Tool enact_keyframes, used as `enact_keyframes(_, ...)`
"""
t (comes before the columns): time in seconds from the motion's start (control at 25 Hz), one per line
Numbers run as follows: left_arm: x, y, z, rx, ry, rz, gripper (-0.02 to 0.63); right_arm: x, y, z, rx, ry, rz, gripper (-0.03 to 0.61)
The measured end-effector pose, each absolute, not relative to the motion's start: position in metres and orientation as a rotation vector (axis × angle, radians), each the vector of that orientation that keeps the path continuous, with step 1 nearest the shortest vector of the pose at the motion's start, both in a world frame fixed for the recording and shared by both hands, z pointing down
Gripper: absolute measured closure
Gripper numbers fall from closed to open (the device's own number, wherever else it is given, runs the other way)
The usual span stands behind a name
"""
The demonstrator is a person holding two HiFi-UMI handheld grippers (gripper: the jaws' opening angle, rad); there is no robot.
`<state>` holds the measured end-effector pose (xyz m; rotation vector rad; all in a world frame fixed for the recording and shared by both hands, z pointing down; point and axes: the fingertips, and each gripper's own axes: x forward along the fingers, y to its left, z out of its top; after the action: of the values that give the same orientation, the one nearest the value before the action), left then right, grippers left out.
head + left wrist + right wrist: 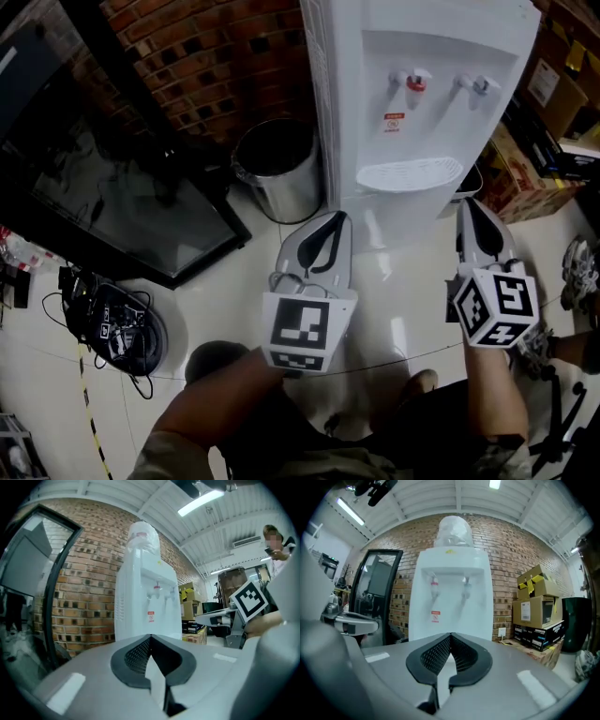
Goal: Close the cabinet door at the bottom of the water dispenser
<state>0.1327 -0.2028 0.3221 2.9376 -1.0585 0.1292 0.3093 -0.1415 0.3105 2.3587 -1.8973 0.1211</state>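
Water dispenser [412,103]: white, floor-standing, set against a red brick wall [206,56], a bottle on top in both gripper views; red tap [415,82] and blue tap [478,85] above a white drip tray [410,174]. Cabinet door: sited in the dispenser's lower front [403,208], which the head view sees steeply from above and which the gripper bodies cover in the two gripper views, so its edges and whether it sits flush cannot be told. Left hand-held gripper [340,218]: held in front of the dispenser, pointing at its left side, apart from it; jaws closed tip to tip, nothing between them. Right hand-held gripper [466,202]: held beside the dispenser's right front corner, pointing towards it; jaws fully together, empty. Marker cubes: one on each gripper, left [305,333], right [497,307]. Steel waste bin [278,169]: round, just left of the dispenser, by the wall. Black-framed glass panel [122,202]: propped at the left. Bundle of black cables [117,328]: on the pale glossy floor [216,309]. Cardboard boxes [539,141]: stacked to the right of the dispenser.
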Motion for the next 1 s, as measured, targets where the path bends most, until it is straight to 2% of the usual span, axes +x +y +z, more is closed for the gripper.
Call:
enact_keyframes(0.28,0.048,-0.174,0.302,2.914,-1.21,0.147,0.614,0.249,-0.087,0.262,2.369,-1.987,0.035,0.578)
enact_keyframes(0.6,-0.014,-0.114,0.286,2.904,-1.25,0.146,0.614,0.167,-0.035,0.254,2.226,-2.085,-0.039,0.578)
enact_keyframes(0.72,-0.027,-0.091,0.299,2.873,-1.23,0.148,0.614,0.144,-0.024,0.269,2.16,-2.079,-0.049,0.578)
enact_keyframes(0.88,-0.028,-0.071,0.323,2.943,-1.232,0.294,0.614,0.128,-0.011,0.284,2.125,-2.098,-0.004,0.578)
enact_keyframes(1.0,-0.023,-0.071,0.324,2.942,-1.249,0.265,0.614,0.117,-0.004,0.286,2.092,-2.13,0.014,0.578)
